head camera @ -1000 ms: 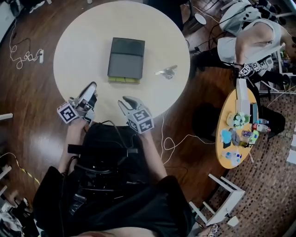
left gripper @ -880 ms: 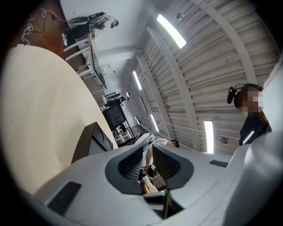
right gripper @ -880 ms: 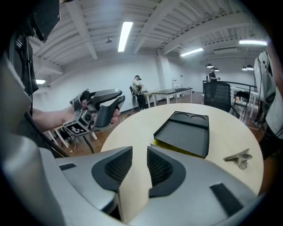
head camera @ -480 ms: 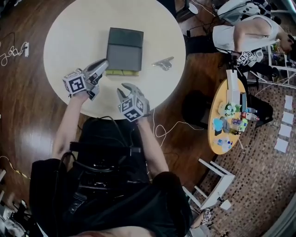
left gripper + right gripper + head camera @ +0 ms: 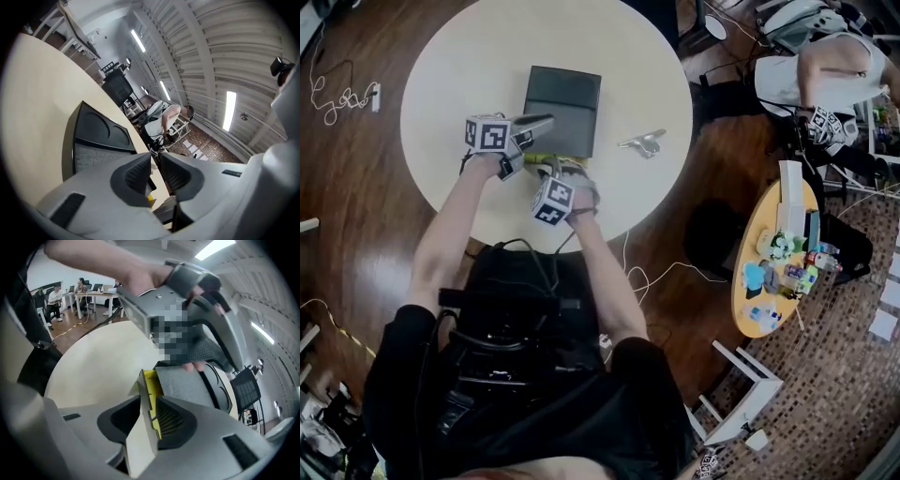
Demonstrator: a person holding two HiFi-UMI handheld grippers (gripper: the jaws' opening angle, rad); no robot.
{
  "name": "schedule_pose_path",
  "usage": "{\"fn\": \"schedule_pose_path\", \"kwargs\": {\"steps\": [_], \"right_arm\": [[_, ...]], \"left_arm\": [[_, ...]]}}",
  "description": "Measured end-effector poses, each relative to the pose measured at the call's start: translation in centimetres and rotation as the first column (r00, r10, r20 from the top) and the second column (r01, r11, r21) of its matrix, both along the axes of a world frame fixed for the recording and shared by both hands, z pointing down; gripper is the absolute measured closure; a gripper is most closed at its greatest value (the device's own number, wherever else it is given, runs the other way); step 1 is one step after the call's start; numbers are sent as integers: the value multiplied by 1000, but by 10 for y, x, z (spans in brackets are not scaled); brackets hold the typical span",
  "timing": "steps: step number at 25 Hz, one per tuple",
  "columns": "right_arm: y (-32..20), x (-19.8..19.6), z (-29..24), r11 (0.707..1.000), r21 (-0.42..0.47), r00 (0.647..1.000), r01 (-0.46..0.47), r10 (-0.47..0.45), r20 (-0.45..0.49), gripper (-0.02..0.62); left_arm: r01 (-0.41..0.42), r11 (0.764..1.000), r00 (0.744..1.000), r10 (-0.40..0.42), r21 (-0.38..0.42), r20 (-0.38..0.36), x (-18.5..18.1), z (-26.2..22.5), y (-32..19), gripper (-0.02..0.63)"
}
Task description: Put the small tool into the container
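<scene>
Seen from above, a person leans over a round cream surface (image 5: 459, 66), holding a gripper in each hand at the near end of a dark, flat container (image 5: 564, 98). The left gripper (image 5: 546, 120) lies nearly level across the container's top. Its jaws are drawn almost together, with only a slit between them and nothing in it. The right gripper (image 5: 145, 420) points steeply down at the container's near edge. Its jaws stand apart around a thin flap (image 5: 149, 394), yellow on one face, that rises between the pads; one pad sits just beside the yellow face and the other is clear of it. The small tool (image 5: 642, 142), a pale metal piece, lies on the surface to the right of the container, apart from it and from both grippers.
</scene>
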State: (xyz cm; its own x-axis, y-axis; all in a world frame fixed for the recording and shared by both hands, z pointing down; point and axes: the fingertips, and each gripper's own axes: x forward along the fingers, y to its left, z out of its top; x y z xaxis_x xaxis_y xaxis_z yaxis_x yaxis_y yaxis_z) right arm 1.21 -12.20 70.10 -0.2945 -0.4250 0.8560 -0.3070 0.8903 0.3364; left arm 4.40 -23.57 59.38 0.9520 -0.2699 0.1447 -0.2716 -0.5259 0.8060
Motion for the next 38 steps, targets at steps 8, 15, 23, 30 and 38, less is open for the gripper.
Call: {"fn": "schedule_pose_path", "kwargs": {"steps": [8, 15, 23, 30, 38], "right_arm": [[-3, -14, 39, 988, -91, 989, 123, -130, -72, 485], [-7, -18, 43, 980, -132, 984, 147, -158, -78, 557], [24, -18, 40, 973, -161, 981, 163, -177, -76, 561], [80, -22, 41, 959, -208, 976, 191, -209, -67, 565], [99, -23, 40, 962, -207, 978, 180, -197, -63, 563]], "left_arm": [[39, 986, 995, -23, -164, 99, 18, 52, -17, 552], [142, 967, 983, -112, -213, 144, 12, 59, -33, 552], [183, 947, 980, -154, -264, 128, 10, 61, -39, 551], [180, 954, 979, -150, -240, 135, 11, 60, -37, 551], [184, 954, 979, -155, -238, 134, 10, 60, -38, 551]]}}
